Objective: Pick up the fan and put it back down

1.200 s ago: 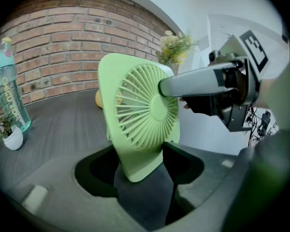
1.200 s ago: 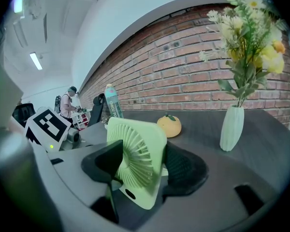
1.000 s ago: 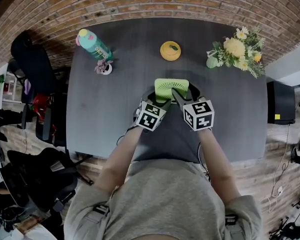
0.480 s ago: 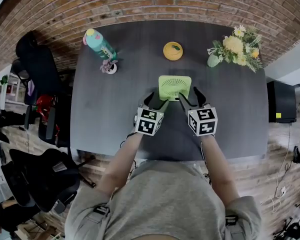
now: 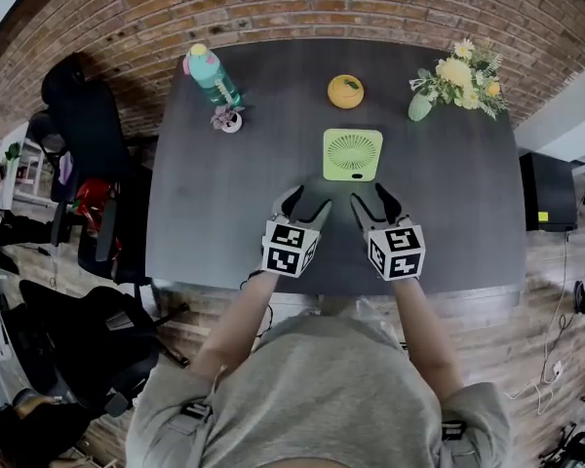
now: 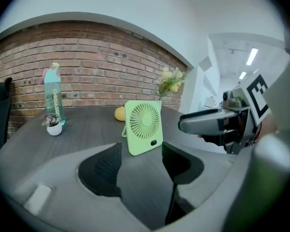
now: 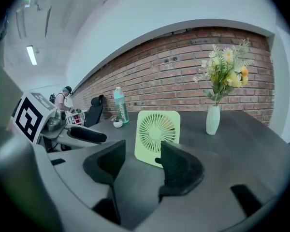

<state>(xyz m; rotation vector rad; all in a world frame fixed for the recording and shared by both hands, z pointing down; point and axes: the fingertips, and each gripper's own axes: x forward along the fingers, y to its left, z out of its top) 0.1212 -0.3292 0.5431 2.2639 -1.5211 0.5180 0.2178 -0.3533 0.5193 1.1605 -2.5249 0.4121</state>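
Observation:
The light green square fan stands upright on the dark grey table, free of both grippers. It also shows ahead in the left gripper view as the fan and in the right gripper view as the fan. My left gripper is drawn back toward the table's near edge, open, with nothing between its jaws. My right gripper sits beside it, a short way in front of the fan; its jaws are closing a little but stand wide with nothing between them.
At the back of the table stand a teal water bottle, a small white pot with a plant, a yellow round object and a white vase of yellow flowers. A black chair stands left of the table.
Both grippers have pulled back from the fan toward the table's near edge. One second ago their jaws flanked the fan; now it stands alone on the table.

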